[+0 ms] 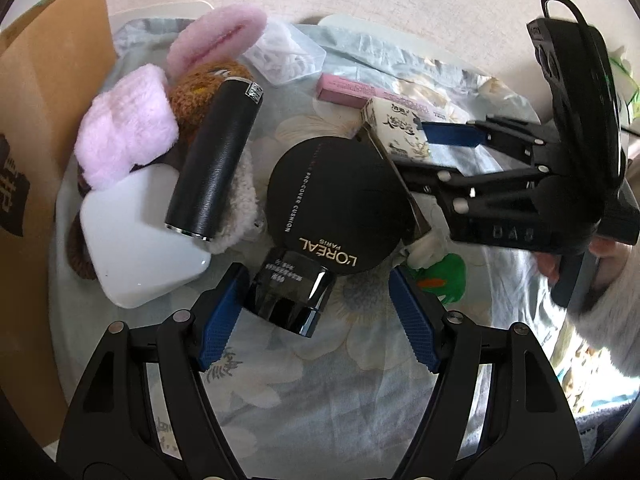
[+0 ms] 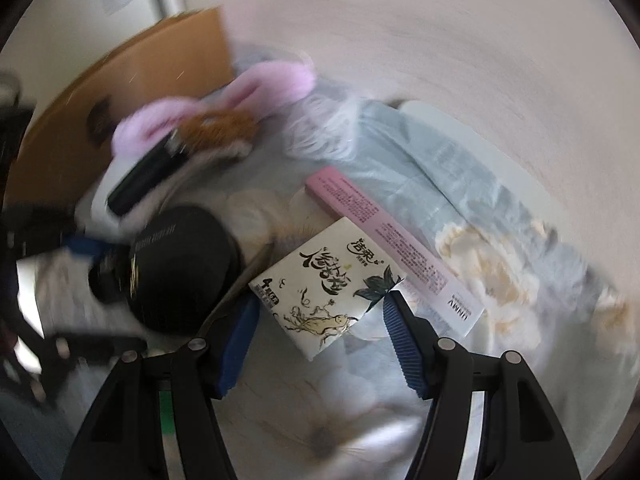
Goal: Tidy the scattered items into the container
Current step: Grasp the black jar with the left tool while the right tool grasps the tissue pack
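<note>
Left wrist view: left tool (image 1: 316, 312) spread, straddling a black jar (image 1: 290, 294) on the floral cloth (image 1: 320, 392); cardboard box (image 1: 52, 92) stands left. Right wrist view: right tool (image 2: 316, 336) spread around a tissue pack (image 2: 320, 284), pale counter (image 2: 460, 40) beyond.

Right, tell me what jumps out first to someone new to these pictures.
The round black compact with gold lettering sits mid-scene on the floral cloth, with a glossy black jar in front of it, between the left tongs. To the left, fluffy pink items pile against a cardboard box. The right tongs hover at an illustrated tissue pack.
</note>
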Action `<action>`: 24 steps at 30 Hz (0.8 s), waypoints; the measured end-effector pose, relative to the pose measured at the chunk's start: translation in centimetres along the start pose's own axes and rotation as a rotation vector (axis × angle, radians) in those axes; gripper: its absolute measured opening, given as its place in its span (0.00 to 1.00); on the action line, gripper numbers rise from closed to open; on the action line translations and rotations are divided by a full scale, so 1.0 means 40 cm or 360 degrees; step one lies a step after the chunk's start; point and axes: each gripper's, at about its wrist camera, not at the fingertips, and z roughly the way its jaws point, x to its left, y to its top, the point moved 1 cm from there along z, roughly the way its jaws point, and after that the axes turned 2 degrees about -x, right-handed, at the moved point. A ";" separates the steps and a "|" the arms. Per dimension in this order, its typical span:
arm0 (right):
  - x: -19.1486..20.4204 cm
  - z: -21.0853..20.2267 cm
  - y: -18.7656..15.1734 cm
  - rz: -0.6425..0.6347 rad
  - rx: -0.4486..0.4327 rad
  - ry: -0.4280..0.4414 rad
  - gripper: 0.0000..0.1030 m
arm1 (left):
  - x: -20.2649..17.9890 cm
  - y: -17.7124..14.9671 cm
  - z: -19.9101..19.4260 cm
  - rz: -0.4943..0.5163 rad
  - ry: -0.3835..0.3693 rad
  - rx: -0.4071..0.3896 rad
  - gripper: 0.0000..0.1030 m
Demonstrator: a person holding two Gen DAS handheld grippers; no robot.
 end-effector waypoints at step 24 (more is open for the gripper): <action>0.003 -0.042 -0.004 0.0889 -0.0094 -0.0485 0.59 | 0.016 -0.009 -0.010 0.0027 -0.0066 -0.0017 0.68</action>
